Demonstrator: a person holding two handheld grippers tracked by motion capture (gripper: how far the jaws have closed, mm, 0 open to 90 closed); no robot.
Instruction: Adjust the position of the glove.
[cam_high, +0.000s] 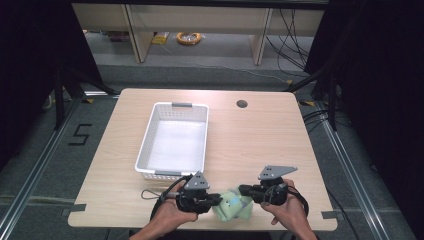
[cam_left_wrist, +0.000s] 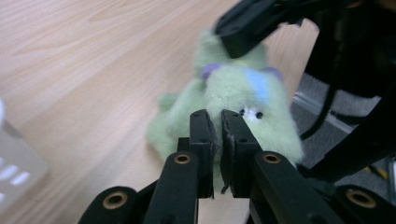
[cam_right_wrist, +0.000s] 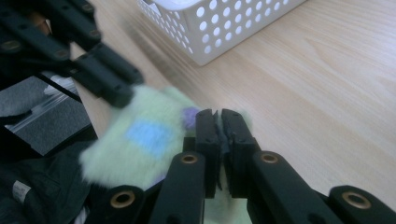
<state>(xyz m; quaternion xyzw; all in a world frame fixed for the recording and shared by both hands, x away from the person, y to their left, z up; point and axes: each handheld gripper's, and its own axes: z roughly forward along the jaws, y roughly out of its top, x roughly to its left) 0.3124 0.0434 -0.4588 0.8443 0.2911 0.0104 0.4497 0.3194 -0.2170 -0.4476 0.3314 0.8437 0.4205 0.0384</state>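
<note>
High view: fixed overhead at the near side, facing forward and down over the whole light wooden table (cam_high: 250, 145). Both gripper views: low, close-up, facing each other across the pale green fuzzy plush toy (cam_left_wrist: 233, 100) near the table's near edge.

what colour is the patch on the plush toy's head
Light blue, on pale green fur of the plush toy; clearest in the left gripper view.
</note>
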